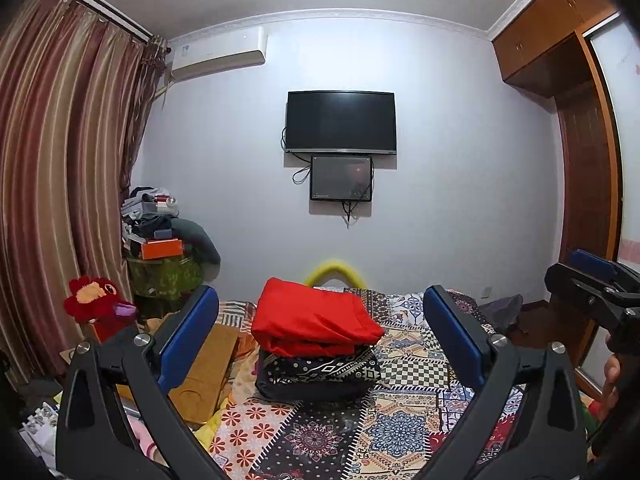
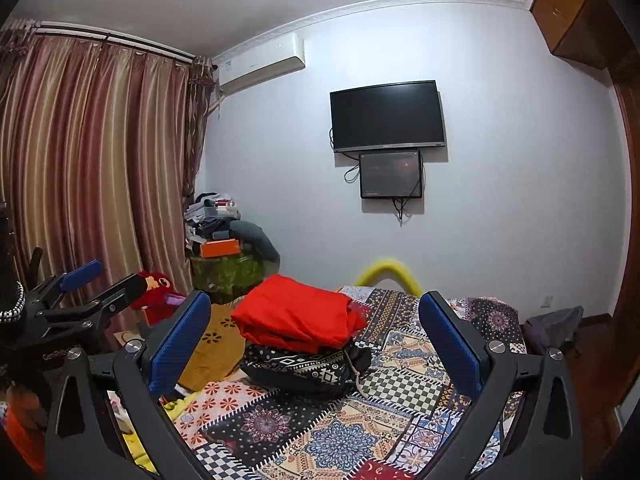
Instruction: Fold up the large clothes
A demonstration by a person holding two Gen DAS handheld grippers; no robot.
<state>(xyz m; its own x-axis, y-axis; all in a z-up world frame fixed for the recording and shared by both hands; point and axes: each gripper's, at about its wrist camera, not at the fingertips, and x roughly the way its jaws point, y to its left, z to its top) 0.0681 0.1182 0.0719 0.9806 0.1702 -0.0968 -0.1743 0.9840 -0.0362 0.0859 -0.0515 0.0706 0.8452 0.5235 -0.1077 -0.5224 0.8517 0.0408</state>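
Note:
A folded red garment (image 1: 314, 318) (image 2: 296, 314) lies on top of a folded black garment with a white geometric pattern (image 1: 320, 372) (image 2: 298, 364). The stack sits on a patchwork bedspread (image 1: 400, 420) (image 2: 340, 432). My left gripper (image 1: 320, 294) is open and held above the bed, short of the stack, with nothing between its blue pads. My right gripper (image 2: 316, 299) is also open and empty, facing the same stack. Each gripper shows at the edge of the other's view: the right gripper (image 1: 565, 265) at the right, the left gripper (image 2: 119, 273) at the left.
A television (image 1: 341, 122) and a smaller screen (image 1: 341, 178) hang on the far wall. Left of the bed are curtains (image 1: 60, 160), a red plush toy (image 1: 94, 300), a clutter pile (image 1: 160, 232) and brown cardboard (image 1: 208, 368). A wardrobe (image 1: 580, 160) stands right. A yellow arch (image 1: 336, 270) rises at the bed's far end.

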